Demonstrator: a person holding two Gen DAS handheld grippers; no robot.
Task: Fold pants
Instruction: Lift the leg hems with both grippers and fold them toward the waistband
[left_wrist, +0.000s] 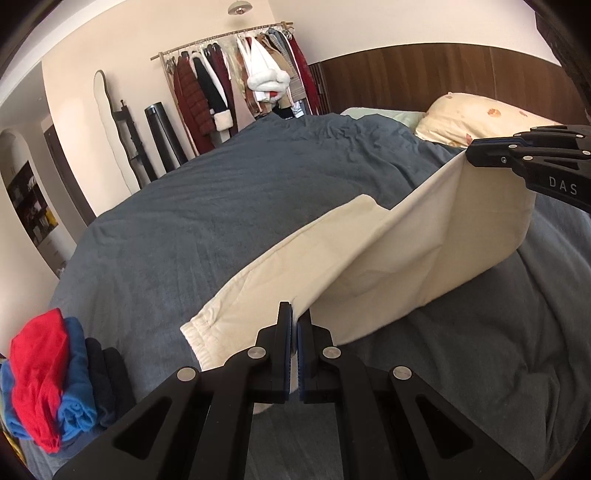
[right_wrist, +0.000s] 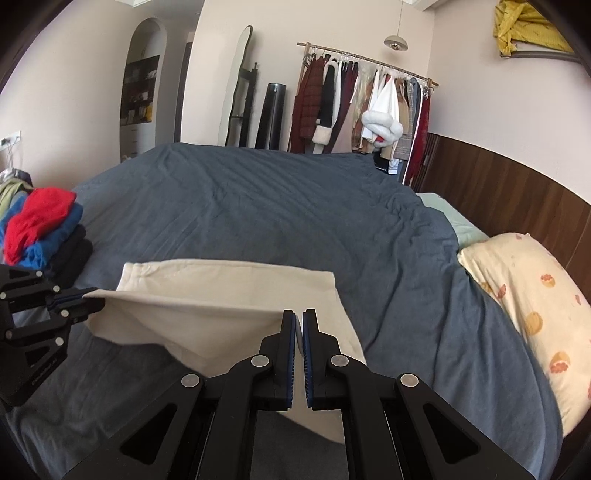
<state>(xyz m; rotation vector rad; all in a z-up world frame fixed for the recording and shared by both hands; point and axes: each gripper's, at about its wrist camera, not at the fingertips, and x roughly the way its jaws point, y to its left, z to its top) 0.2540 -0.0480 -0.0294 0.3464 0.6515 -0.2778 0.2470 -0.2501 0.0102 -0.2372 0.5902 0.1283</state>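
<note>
Both grippers — left (left_wrist: 294, 317), right (right_wrist: 299, 325) — fingers clamped on cream pants (left_wrist: 369, 251), edge raised over bed (left_wrist: 221, 192).

A home bedroom: a bed (right_wrist: 258, 206) with a pillow (right_wrist: 524, 314), and a loaded clothes rack (right_wrist: 369, 107).

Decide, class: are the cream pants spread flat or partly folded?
Partly folded. Both hand-held grippers, left and right, pinch an edge of the pants, lifting one layer over another that lies on the bed.
</note>
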